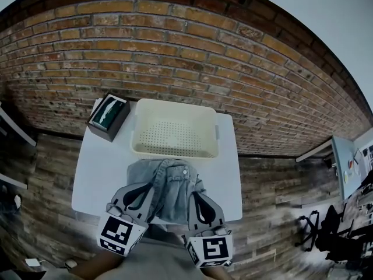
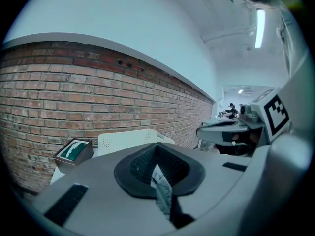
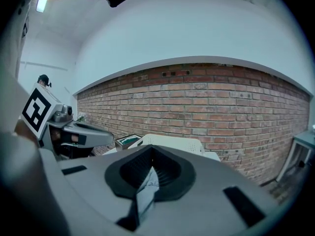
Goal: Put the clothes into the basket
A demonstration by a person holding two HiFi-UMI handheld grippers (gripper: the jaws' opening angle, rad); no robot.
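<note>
A light blue denim garment hangs over the near edge of the white table, just in front of the cream perforated basket. My left gripper is shut on the garment's left side and my right gripper on its right side. In the left gripper view a strip of the denim is pinched between the closed jaws of the left gripper, with the basket beyond. The right gripper view shows a fold of denim caught in the right gripper, facing the basket.
A dark tissue box with a green top stands at the table's far left corner, beside the basket. A brick wall runs behind the table. Wood-plank floor surrounds it, and dark equipment sits at the far right.
</note>
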